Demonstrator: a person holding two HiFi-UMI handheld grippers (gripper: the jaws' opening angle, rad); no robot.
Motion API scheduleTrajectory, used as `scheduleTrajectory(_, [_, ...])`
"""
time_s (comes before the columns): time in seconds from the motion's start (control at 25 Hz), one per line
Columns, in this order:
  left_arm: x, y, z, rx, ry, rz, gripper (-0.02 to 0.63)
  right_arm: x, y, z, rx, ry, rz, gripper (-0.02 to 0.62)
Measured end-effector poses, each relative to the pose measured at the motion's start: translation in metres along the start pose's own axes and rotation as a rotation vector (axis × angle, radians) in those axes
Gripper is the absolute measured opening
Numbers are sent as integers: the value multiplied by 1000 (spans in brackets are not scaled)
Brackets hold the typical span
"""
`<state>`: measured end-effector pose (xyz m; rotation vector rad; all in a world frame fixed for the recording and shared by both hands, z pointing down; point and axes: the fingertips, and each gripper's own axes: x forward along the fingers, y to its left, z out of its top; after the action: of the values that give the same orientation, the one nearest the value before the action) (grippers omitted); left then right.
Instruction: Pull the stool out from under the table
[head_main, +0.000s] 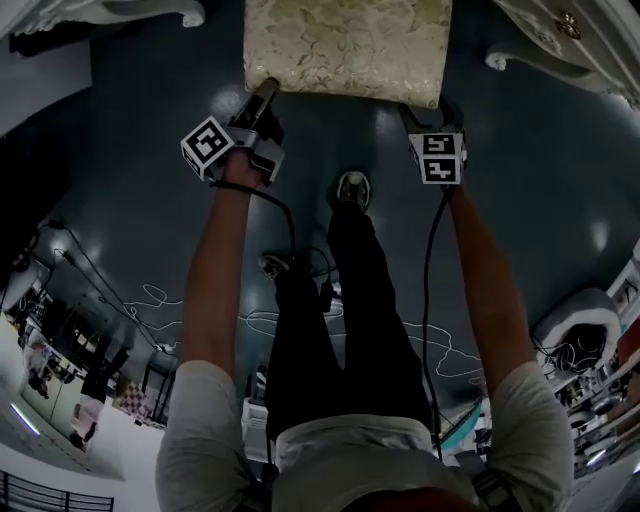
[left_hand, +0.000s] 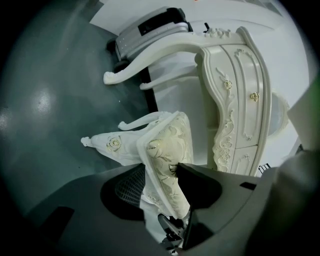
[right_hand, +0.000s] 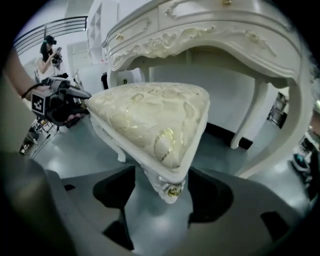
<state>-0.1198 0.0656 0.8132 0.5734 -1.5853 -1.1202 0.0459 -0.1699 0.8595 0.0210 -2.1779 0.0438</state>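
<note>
The stool (head_main: 345, 50) sits at the head view's top centre, before the table (right_hand: 210, 30), with the left gripper (head_main: 262, 98) clamped on its cushion edge and the right gripper (head_main: 428, 112) released around the other corner, so a one-sided pull may skew or tip it.

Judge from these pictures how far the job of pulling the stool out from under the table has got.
Done: the left gripper is clamped on one near corner of the stool. In hand: the right gripper stands open round the other near corner, not pressing it. Left: close it and pull; the stool sits between the legs of the table.
</note>
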Motion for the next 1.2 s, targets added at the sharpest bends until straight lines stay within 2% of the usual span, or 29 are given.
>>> scheduleTrajectory(0.16, [0, -1, 1, 3, -3, -5, 202, 15, -7, 4, -49, 26, -12, 324])
scheduleTrajectory(0.44, [-3, 2, 1, -2, -45, -5, 196, 15, -4, 1, -48, 67, -21, 315])
scheduleTrajectory(0.68, [-2, 1, 2, 11, -32, -15, 193, 13, -2, 0, -42, 52, -32, 310])
scheduleTrajectory(1.2, [-8, 2, -1, -9, -24, 4, 189, 4, 4, -10, -65, 90, -14, 295])
